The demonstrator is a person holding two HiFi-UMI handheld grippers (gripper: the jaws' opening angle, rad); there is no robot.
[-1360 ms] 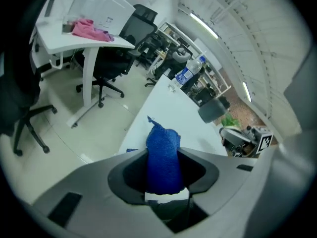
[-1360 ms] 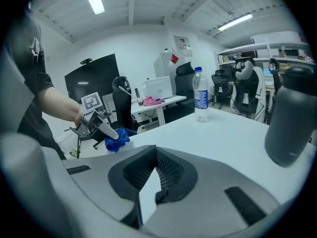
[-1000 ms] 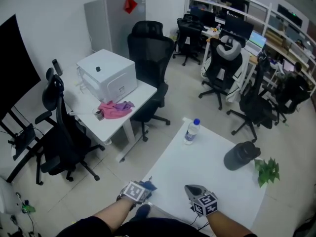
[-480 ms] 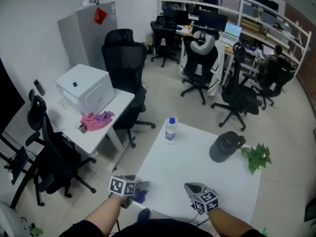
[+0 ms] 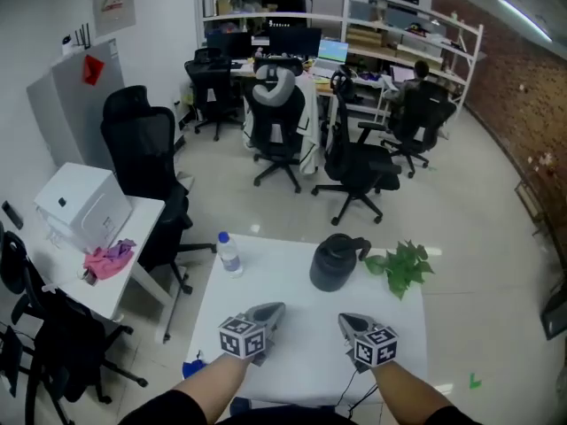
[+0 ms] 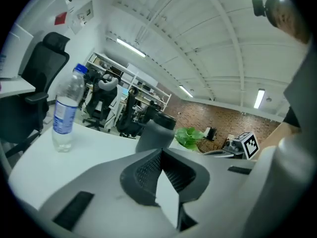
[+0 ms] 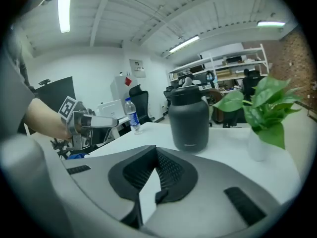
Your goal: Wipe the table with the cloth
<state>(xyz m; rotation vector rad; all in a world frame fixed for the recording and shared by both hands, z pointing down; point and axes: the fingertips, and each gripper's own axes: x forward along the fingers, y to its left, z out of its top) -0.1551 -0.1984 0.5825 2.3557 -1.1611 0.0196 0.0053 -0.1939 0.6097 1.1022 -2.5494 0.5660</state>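
Note:
A small blue cloth (image 5: 192, 367) lies low beside the white table's (image 5: 292, 343) near left corner, apart from both grippers; it also shows as a blue scrap (image 7: 75, 156) under the left hand. My left gripper (image 5: 270, 309) hovers over the table's near part, its jaws shut with nothing between them (image 6: 161, 152). To its right, my right gripper (image 5: 347, 320) is level with it, also shut and empty (image 7: 156, 149). Both point toward the far side of the table.
On the table stand a clear water bottle (image 5: 229, 254) at the far left, a dark jug (image 5: 337, 262) and a small potted plant (image 5: 400, 266) at the far right. A side desk (image 5: 133, 273) to the left holds a pink cloth (image 5: 108, 260) and a white box (image 5: 82, 208). Office chairs stand behind.
The blue cloth that was at the left gripper's jaws by the table's left edge is now free and lower down. The left gripper moved up over the table. The head view swung right.

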